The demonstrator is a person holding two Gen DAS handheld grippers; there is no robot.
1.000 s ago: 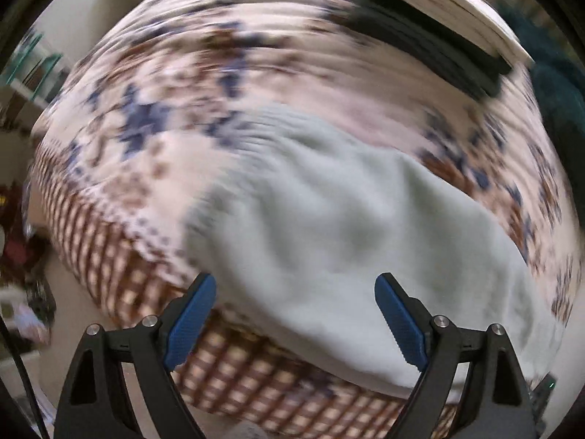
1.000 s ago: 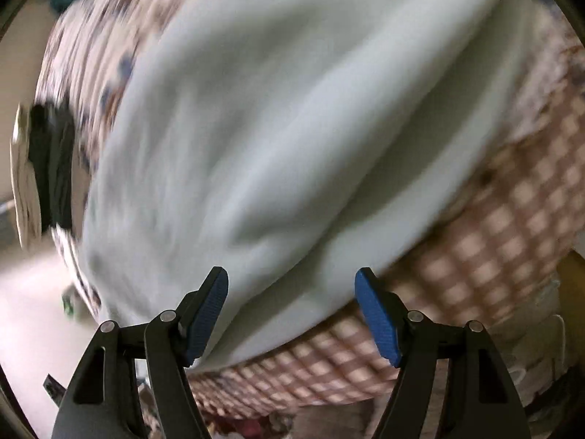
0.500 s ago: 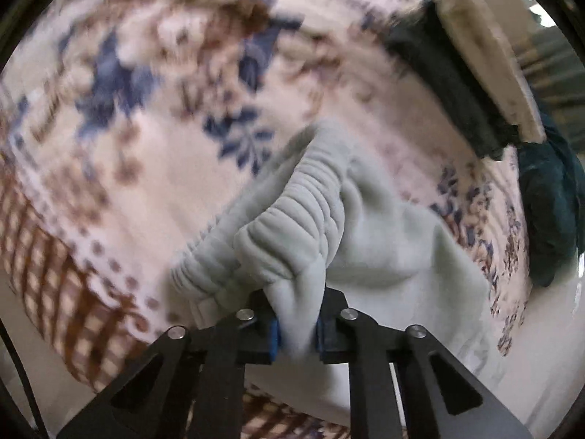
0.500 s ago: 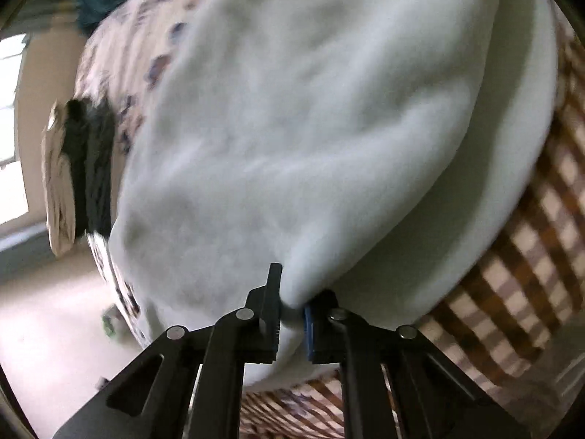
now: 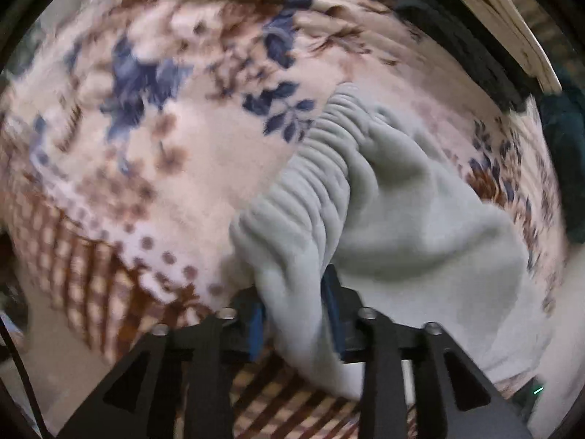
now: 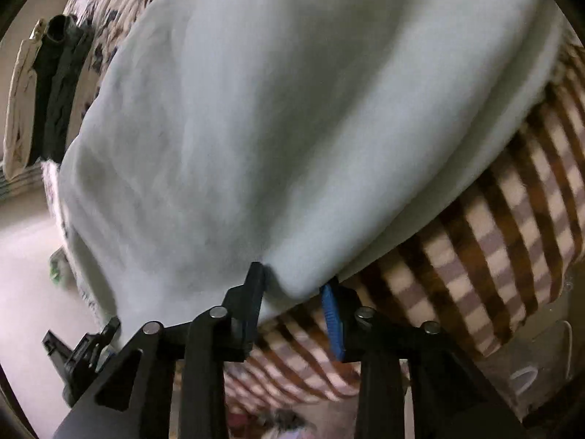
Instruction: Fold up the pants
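Observation:
Pale grey-green fleece pants (image 5: 413,226) lie on a flowered blanket (image 5: 153,117). Their ribbed waistband (image 5: 314,183) rises in a bunch into my left gripper (image 5: 294,311). Its jaws are opening, and the cloth still fills the gap and touches both blue pads (image 5: 333,311). In the right wrist view the pants (image 6: 278,117) hang over the bed's edge. My right gripper (image 6: 292,303) is opening too. A rounded fold of the pants sits loosely between its fingers and is not pinched.
The blanket's brown checked border (image 6: 512,248) hangs down the bedside below the pants. A stack of dark and cream folded clothes (image 5: 486,33) lies at the far end of the bed. A dark teal cloth (image 5: 563,139) is at the right edge. The pale floor (image 6: 25,278) shows beside the bed.
Both grippers came down open over the pants and shut tightly on the fabric. Their jaws now stand wider apart, and the pinched cloth has puffed out between them.

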